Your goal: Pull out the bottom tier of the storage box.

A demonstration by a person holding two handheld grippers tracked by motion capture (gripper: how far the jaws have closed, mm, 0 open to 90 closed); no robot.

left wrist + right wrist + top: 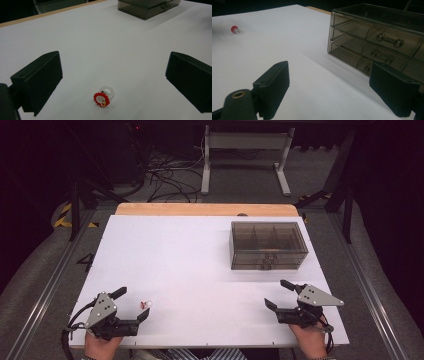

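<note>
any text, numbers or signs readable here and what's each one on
"4": a dark numeral on the grey floor left of the table.
Yellow and black hazard stripes on the floor, without words.
The ring and the drawer box bear no readable text.

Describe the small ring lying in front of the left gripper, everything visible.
The ring is a toy-like piece: a clear, plastic-looking band topped by a round red flower-shaped face with a pale, sparkly centre and a small yellow spot at its lower edge. It lies on the white table, face tilted toward the left gripper, whose open jaws stand apart on either side of it. Nothing touches it but the table.
</note>
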